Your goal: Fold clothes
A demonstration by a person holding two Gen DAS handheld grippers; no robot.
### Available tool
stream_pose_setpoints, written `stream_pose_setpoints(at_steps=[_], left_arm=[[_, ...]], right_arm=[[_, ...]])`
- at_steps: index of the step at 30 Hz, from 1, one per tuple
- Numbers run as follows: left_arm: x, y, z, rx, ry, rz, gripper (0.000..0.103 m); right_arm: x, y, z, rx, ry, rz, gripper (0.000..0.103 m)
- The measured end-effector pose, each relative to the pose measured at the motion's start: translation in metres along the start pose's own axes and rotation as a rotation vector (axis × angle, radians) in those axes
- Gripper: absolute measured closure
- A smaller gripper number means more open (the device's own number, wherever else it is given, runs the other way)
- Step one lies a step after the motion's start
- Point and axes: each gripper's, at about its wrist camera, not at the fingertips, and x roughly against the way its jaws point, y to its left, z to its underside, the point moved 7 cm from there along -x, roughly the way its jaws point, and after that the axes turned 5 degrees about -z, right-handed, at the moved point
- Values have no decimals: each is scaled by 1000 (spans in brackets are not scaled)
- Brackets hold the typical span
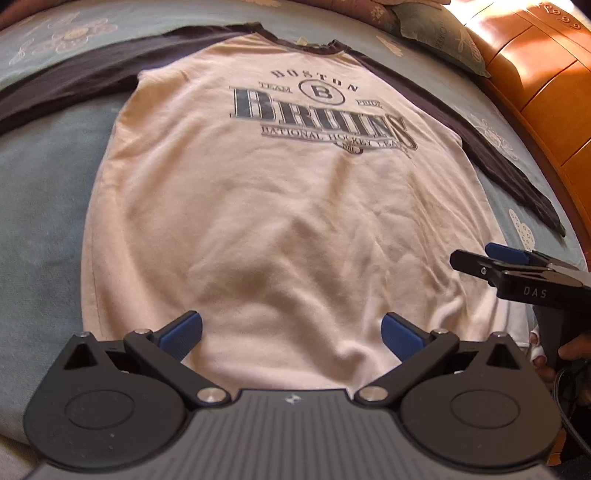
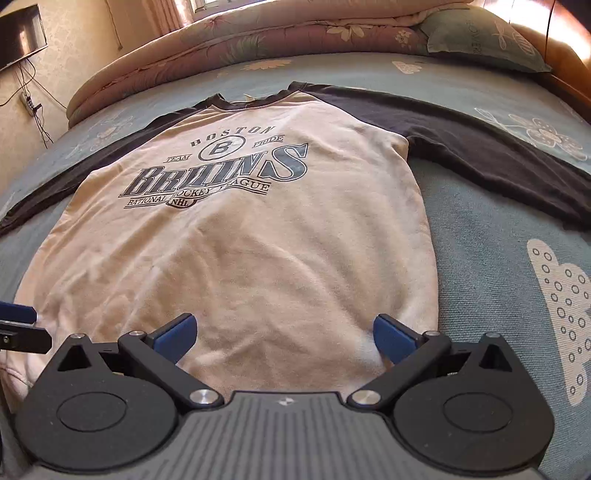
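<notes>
Closest to me, my left gripper [image 1: 291,334] hangs over the bottom hem of the shirt [image 1: 280,221], its two blue pads spread wide apart with nothing between them. My right gripper [image 2: 282,332] is in the same state: fingers spread wide, empty, above the hem near the shirt's right lower corner. In the left wrist view I see the right gripper from the side at the right edge, and a hand [image 1: 554,354] holds its handle; from that side view alone I cannot judge its opening, but its own camera shows it clearly. In the right wrist view a small part of the left gripper shows at the left edge.

The shirt lies flat, front side up, on a blue-green bedcover [image 2: 498,258] with pale flower patterns. Its body is cream with some soft wrinkles in the lower half. Further up is the dark print "Boston Bruins, National Hockey League". The collar and both long sleeves are dark; the sleeves [image 2: 480,155] are stretched out to each side on the bedcover.

Behind the collar lies a folded floral quilt [image 2: 258,40], and beside it a green pillow [image 2: 480,37]. A wooden headboard [image 1: 535,74] runs along the right. On the far wall, at the left, hangs a television [image 2: 22,35] with cables under it.
</notes>
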Motion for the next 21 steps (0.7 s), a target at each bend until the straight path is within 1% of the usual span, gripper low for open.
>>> stream_pose_setpoints(at_steps=[2, 5, 11, 13, 16, 18, 21], left_arm=[[1, -4, 5, -17, 8, -4, 1], [3, -7, 3, -25, 22, 7, 1], [6, -5, -23, -31, -31, -23, 1], [1, -11, -20, -54, -27, -34, 1], [-9, -20, -3, -82, 7, -26, 1], [-9, -24, 6, -121, -8, -44, 1], [-5, -24, 11, -134, -2, -56, 1]], right_arm=[[0, 1, 2, 6, -18, 10, 0], [1, 2, 4, 23, -38, 23, 0], [-2, 9, 8, 87, -38, 79, 0], [-4, 11, 9, 92, -38, 98, 0], [-4, 11, 9, 83, -42, 108, 0], [-4, 10, 9, 86, -46, 106, 0], [-4, 10, 9, 86, -52, 105, 0]])
